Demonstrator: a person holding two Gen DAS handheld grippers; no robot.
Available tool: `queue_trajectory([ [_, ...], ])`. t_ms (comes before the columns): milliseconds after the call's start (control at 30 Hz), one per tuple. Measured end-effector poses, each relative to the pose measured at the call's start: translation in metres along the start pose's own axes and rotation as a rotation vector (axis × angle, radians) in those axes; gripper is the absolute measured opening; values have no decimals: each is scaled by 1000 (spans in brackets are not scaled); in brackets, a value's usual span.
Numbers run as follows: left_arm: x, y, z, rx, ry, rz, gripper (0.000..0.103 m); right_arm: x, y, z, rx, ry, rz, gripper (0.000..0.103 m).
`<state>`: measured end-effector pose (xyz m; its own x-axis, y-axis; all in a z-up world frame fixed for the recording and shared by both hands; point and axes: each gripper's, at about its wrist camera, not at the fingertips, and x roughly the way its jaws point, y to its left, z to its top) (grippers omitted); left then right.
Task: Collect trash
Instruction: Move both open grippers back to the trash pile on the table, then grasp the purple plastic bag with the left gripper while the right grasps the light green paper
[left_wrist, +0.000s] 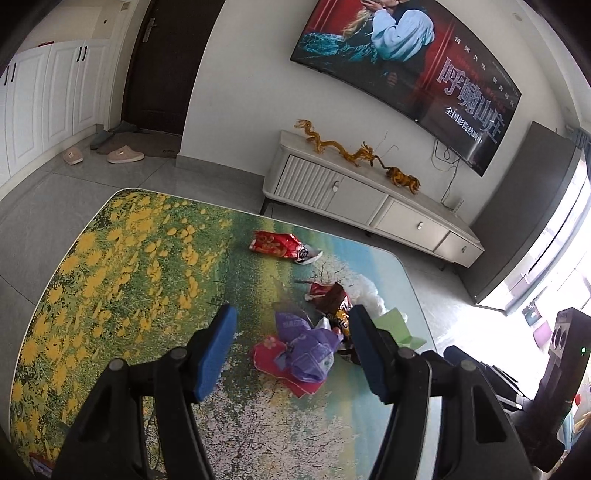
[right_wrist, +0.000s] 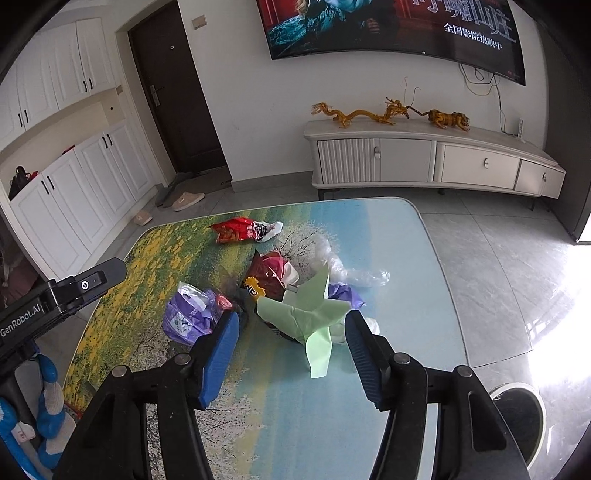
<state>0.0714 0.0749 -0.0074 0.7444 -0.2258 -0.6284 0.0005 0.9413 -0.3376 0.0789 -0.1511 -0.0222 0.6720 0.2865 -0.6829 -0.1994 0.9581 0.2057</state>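
Note:
Wrappers lie in a loose heap on the flower-print table (left_wrist: 129, 258). My left gripper (left_wrist: 291, 314) hangs open just above a crumpled purple wrapper (left_wrist: 306, 347), which rests on a pink-red wrapper (left_wrist: 267, 356). A brown snack bag (left_wrist: 332, 299) and a red snack bag (left_wrist: 277, 245) lie farther off. In the right wrist view, my right gripper (right_wrist: 292, 317) stands open around a folded pale green paper (right_wrist: 310, 314), and its pads do not press on it. Behind the paper sit the brown snack bag (right_wrist: 266, 277), clear plastic film (right_wrist: 347, 273) and the red snack bag (right_wrist: 240, 230). The purple wrapper (right_wrist: 192, 314) lies to its left.
A white TV cabinet (right_wrist: 424, 162) with golden figurines stands beyond the table, under a wall screen (left_wrist: 406, 74). A dark round container (right_wrist: 517, 417) sits on the grey floor by the table's right edge. Slippers (left_wrist: 125, 155) lie near the dark door. White cupboards line the left wall.

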Motion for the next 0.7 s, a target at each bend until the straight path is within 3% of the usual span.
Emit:
queue_trajectory([
  [167,25,-12,-11,70,46,38,62,25,-10,-5,24,31,12,57],
  [433,60,-18,-22,92,113,75,61,51,-22,-3,54,58,50,55],
  [500,64,-20,-25,97,118,76,60,53,-23,-2,59,57,59,46],
  [600,65,-21,-26,93,125,56,44,55,-24,-3,58,59,80,30],
  [700,62,-24,-26,97,116,49,38,49,-22,-4,43,44,98,24],
])
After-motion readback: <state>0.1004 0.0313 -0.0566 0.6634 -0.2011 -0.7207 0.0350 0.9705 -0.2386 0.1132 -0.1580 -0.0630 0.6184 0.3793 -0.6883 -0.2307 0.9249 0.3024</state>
